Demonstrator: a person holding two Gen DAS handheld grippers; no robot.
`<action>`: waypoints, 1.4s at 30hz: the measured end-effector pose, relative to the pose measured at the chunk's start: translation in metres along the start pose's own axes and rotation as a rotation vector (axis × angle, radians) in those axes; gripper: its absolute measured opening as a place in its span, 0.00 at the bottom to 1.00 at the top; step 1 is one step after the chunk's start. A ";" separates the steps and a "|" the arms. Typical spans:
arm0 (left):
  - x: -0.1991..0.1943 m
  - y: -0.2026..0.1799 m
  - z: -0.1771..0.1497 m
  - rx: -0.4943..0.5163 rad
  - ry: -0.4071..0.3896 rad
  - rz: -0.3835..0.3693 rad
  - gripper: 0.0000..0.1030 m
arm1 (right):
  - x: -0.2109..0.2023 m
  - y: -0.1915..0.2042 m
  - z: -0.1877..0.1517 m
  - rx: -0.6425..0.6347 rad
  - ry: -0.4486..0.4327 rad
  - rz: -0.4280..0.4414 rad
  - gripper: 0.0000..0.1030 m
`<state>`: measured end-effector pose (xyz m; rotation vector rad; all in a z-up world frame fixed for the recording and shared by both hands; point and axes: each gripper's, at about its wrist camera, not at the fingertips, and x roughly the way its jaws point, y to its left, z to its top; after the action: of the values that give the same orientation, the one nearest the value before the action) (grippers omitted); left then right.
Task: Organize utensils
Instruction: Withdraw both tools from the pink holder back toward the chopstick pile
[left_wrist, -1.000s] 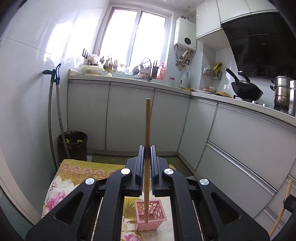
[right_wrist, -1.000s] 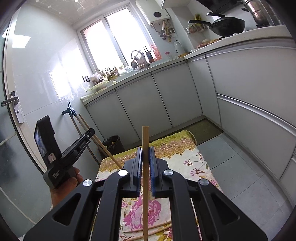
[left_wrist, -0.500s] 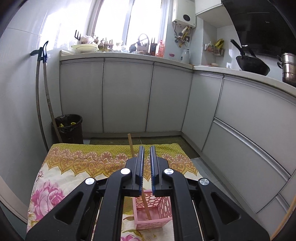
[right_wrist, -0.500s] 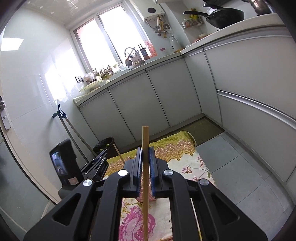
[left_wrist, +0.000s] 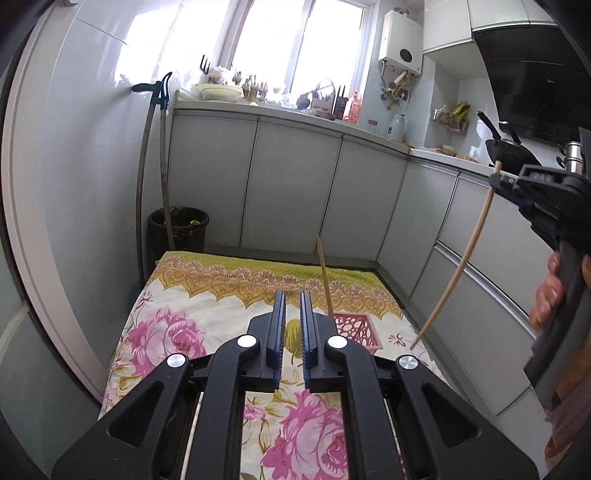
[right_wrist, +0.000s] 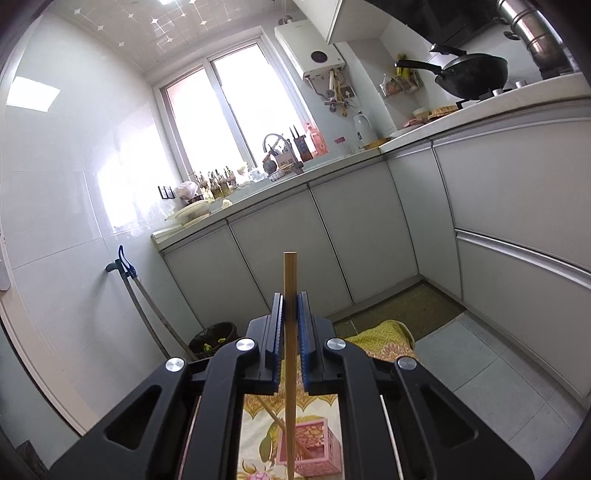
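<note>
While the left gripper (left_wrist: 291, 295) hangs over the flowered cloth (left_wrist: 192, 314) in the left wrist view, its blue pads stand pressed nearly together with nothing between them; just to the right of its fingers a pink lattice basket (left_wrist: 356, 328) sits on the cloth, and one chopstick (left_wrist: 324, 275) stands tilted in it, its top leaning away toward the grey cabinets (left_wrist: 295, 192); at the right edge a hand (left_wrist: 550, 291) grips the handle of the right gripper (left_wrist: 496, 181), whose tips pinch a second chopstick (left_wrist: 463, 258) near its upper end, the lower end hanging above the cloth to the right of the basket; a black bin (left_wrist: 179, 232) stands in the corner beyond the cloth; in the right wrist view, the right gripper (right_wrist: 290, 325) is clamped on the same chopstick (right_wrist: 290, 280), which runs upright between the pads; below, the pink basket (right_wrist: 314, 454) rests on the cloth (right_wrist: 255, 454), the other chopstick (right_wrist: 273, 415) slanting out of it to the left.
</note>
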<state>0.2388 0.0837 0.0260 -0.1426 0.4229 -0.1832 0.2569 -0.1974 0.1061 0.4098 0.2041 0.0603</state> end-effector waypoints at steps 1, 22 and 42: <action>0.000 0.004 0.000 -0.003 -0.005 0.007 0.06 | 0.008 0.002 -0.001 -0.005 -0.007 -0.003 0.07; -0.004 0.018 -0.005 -0.002 0.010 0.002 0.09 | 0.076 -0.003 -0.087 -0.108 0.071 -0.101 0.70; -0.011 -0.073 -0.029 0.244 0.209 -0.194 0.93 | -0.158 -0.159 -0.138 0.397 0.421 -0.385 0.94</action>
<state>0.2054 0.0120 0.0167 0.0774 0.5911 -0.4406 0.0762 -0.3045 -0.0523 0.7454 0.7134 -0.2801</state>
